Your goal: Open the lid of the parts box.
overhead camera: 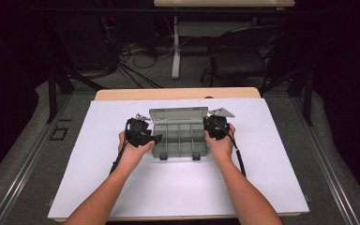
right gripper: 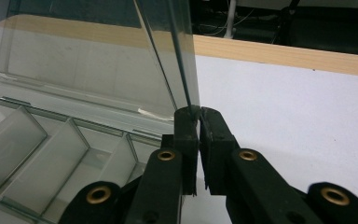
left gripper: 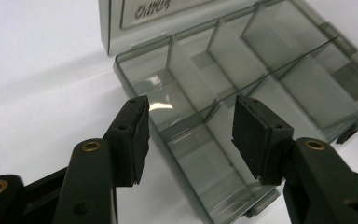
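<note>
The clear compartment box [overhead camera: 179,139] sits near the middle of the desk [overhead camera: 98,187], lid [overhead camera: 178,115] already raised upright, compartments bare. The right gripper [right gripper: 198,112] pinches the lid's edge. The left gripper [left gripper: 189,133] hangs half open over the box's near wall, holding nothing. The high view leaves both jaw states unclear.

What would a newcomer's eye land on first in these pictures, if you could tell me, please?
First, the smoky clear compartment box lying open mid-table on the white mat, its lid raised at the back. Next, the right gripper, shut on the lid's thin edge at the box's right side. Last, the left gripper, open at the box's left end with nothing between its pads.
</note>
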{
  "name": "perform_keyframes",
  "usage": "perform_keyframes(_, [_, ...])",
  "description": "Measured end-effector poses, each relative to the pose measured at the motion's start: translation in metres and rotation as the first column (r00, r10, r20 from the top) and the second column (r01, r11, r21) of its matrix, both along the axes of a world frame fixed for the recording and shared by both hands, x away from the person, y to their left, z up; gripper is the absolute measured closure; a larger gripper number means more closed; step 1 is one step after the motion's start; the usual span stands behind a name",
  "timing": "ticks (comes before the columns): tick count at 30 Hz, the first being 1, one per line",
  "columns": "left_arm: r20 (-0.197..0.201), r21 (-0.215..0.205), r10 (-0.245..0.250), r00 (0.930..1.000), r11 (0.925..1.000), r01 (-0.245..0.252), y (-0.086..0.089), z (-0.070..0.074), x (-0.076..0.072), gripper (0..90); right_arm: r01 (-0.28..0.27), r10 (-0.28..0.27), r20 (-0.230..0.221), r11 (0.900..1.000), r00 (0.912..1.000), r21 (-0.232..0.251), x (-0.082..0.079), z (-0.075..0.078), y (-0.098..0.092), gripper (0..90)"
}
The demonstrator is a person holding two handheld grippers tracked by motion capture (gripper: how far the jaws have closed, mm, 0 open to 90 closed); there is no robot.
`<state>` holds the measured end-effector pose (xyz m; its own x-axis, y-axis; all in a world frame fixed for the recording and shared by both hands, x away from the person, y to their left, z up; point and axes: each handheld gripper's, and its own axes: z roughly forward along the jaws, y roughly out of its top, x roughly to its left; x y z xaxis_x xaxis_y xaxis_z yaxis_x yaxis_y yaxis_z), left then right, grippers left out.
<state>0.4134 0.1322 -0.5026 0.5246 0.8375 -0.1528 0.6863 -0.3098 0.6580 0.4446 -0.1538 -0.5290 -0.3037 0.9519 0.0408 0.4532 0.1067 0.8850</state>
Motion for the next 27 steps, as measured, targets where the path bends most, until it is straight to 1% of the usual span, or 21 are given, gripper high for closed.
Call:
perform_keyframes(2, [-0.010,-0.003,0.011,0.9999,0.9999,-0.011,0.001,-0.003,0.000,46.3,-0.001,0.001,-0.003,1.000,1.0000,0.000,0.000,0.000,0.000,86.2])
perform_keyframes(5, [-0.024,0.004,0.011,0.9996,0.9999,-0.011,0.002,-0.008,0.001,46.4,-0.001,0.001,-0.002,1.000,1.0000,-0.003,0.000,0.000,0.000,86.1])
perform_keyframes(8, [-0.040,0.008,0.012,0.9991,0.9999,-0.012,0.002,-0.015,0.002,47.4,-0.001,0.001,-0.002,1.000,1.0000,-0.004,0.000,0.000,0.000,86.2])
perform_keyframes(10, [-0.054,0.012,0.022,0.9983,0.9997,-0.022,0.002,-0.021,0.002,47.6,-0.001,0.001,-0.002,1.000,1.0000,-0.002,0.000,0.000,0.000,86.2])
perform_keyframes(13, [-0.063,0.015,0.029,0.9976,0.9995,-0.028,0.001,-0.028,0.003,49.2,-0.002,0.002,-0.002,1.000,1.0000,-0.001,0.000,0.000,0.000,86.1])
perform_keyframes(17, [-0.067,0.031,0.035,0.9972,0.9990,-0.033,0.000,-0.036,0.004,52.1,0.000,0.000,-0.002,1.000,1.0000,-0.003,0.000,0.000,0.000,86.2])
perform_keyframes(21, [-0.071,0.050,0.032,0.9970,0.9983,-0.029,-0.002,-0.042,0.004,57.0,0.002,-0.002,-0.002,1.000,1.0000,0.001,0.000,0.000,0.000,86.2])
perform_keyframes(23, [-0.067,0.059,0.030,0.9973,0.9979,-0.026,-0.004,-0.045,0.004,59.9,0.003,-0.003,-0.003,1.000,1.0000,0.001,0.000,0.000,0.000,86.2])
perform_keyframes(26, [-0.043,0.080,0.035,0.9985,0.9963,-0.031,-0.006,-0.046,0.003,64.1,0.003,-0.003,-0.003,1.000,1.0000,0.001,0.000,0.000,0.000,86.2])
perform_keyframes(27, [-0.040,0.080,0.035,0.9986,0.9963,-0.032,-0.007,-0.047,0.002,65.3,0.003,-0.003,-0.002,1.000,1.0000,0.000,0.000,0.000,0.000,86.2])
